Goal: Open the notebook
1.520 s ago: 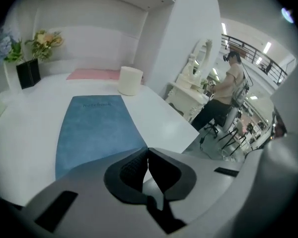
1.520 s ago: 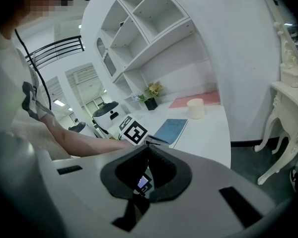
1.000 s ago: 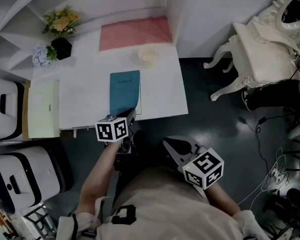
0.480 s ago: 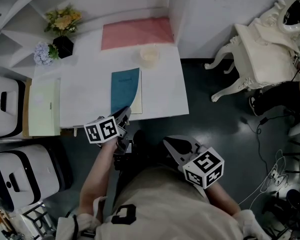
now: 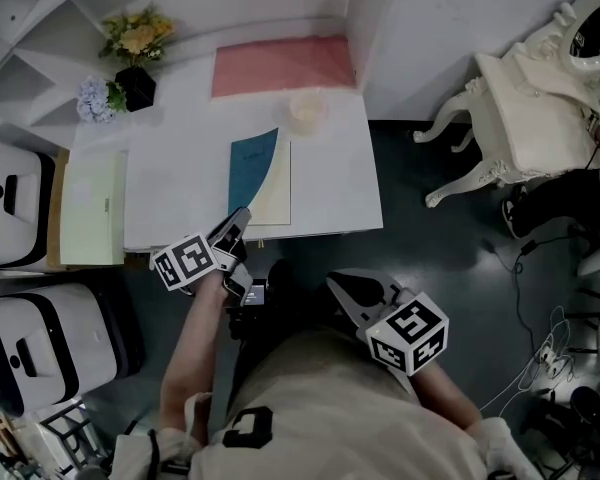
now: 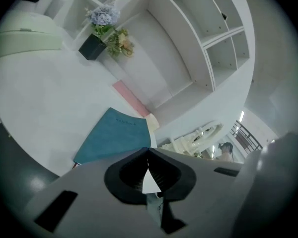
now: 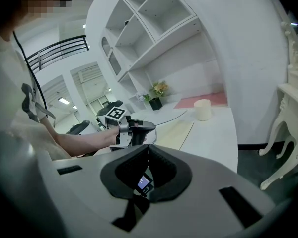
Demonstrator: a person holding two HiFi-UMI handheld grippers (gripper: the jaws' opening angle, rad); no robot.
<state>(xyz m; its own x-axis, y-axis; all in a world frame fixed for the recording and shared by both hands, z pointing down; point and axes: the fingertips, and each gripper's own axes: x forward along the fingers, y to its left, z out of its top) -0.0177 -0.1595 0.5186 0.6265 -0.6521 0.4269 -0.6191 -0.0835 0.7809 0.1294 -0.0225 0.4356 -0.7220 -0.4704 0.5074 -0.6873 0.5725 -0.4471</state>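
Note:
The teal notebook (image 5: 252, 168) lies on the white table (image 5: 180, 183) near its front edge. Its cover is raised and tilted toward the left, and a cream page (image 5: 277, 190) shows beneath it. My left gripper (image 5: 238, 218) is shut on the cover's near corner. In the left gripper view the teal cover (image 6: 116, 140) runs right down to the closed left gripper (image 6: 149, 150). My right gripper (image 5: 340, 286) hangs off the table in front of the person's lap, shut and holding nothing. The right gripper view shows the right gripper (image 7: 148, 147) closed and the left hand beyond it.
A pink mat (image 5: 283, 65) and a cream cup (image 5: 308, 110) sit at the table's back. Flowers in a black pot (image 5: 135, 86) stand back left. A pale green folder (image 5: 92, 208) lies left. A white ornate chair (image 5: 530, 98) stands on the right.
The left gripper has moved left and upward and rolled. The teal cover, flat a second ago, has lifted with it and uncovered the cream page. The right gripper stayed still.

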